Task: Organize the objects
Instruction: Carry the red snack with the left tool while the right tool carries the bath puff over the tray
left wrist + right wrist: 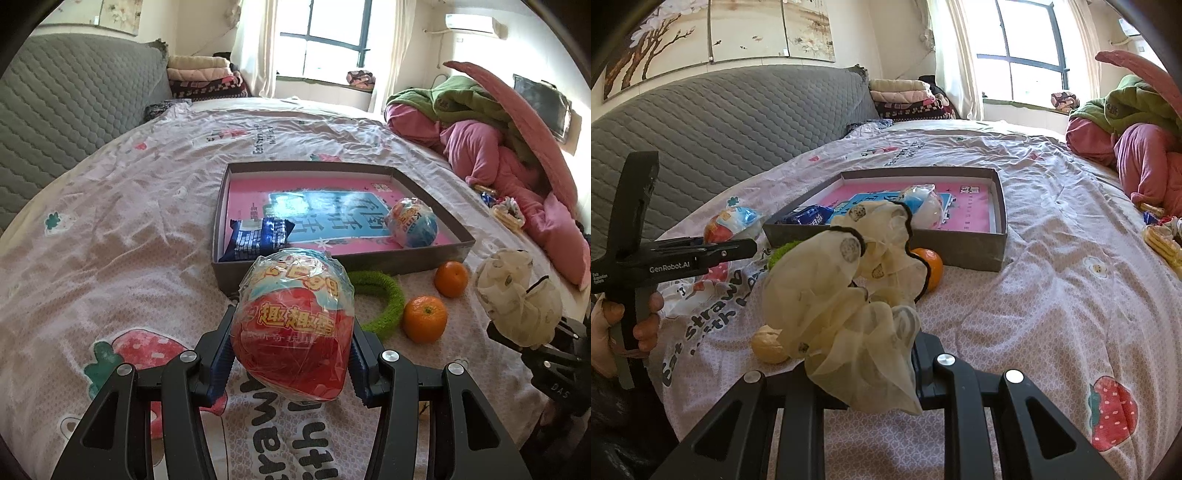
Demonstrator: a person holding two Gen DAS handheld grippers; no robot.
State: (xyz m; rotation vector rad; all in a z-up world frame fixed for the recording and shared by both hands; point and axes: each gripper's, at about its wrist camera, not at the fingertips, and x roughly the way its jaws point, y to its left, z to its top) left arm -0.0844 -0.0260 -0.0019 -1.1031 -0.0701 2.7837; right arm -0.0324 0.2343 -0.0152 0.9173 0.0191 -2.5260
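My left gripper [291, 354] is shut on a red toy egg [295, 328] in clear wrap, held above the bedsheet just before the shallow grey box [343, 260]. In the box lie a blue snack packet [258, 238] and a blue toy egg [412, 223]. My right gripper [871, 354] is shut on a cream sheer scrunchie [857, 295], which covers its fingertips. That scrunchie [517, 299] also shows at the right of the left wrist view. The right wrist view has the left gripper [738, 243] with its red egg [731, 223] at the left, held by a hand.
Two oranges [424, 319] [450, 278] and a green scrunchie [384, 299] lie in front of the box. A walnut [770, 347] sits near my right gripper. Pink and green bedding [491, 140] is piled at the right, with snacks [1161, 240] beside it. A grey headboard [74, 99] stands at the left.
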